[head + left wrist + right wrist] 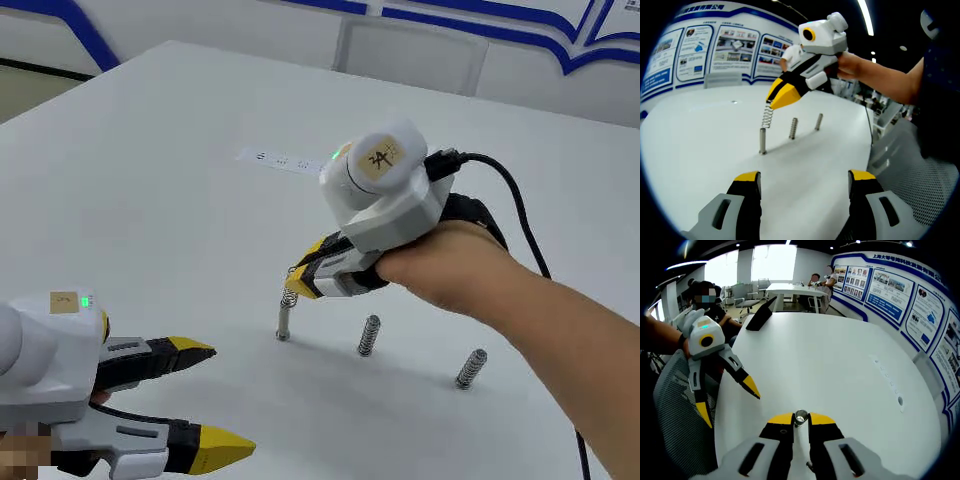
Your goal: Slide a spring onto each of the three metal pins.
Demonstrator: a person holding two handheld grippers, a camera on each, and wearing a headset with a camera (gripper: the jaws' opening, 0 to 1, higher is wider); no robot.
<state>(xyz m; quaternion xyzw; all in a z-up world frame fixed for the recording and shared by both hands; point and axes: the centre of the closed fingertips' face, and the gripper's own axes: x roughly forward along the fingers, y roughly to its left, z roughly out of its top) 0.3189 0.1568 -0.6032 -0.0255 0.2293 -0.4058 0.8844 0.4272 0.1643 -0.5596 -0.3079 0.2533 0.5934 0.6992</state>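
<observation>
In the clenched right claw (300,282), the last spring (289,296) hangs tilted, its lower end at the top of the bare pin (284,322) just below. The other pins (369,335) beside it wear springs, so this looks like the final step: straighten it, then lower. The left claw (228,398) hangs released, well apart.
</observation>
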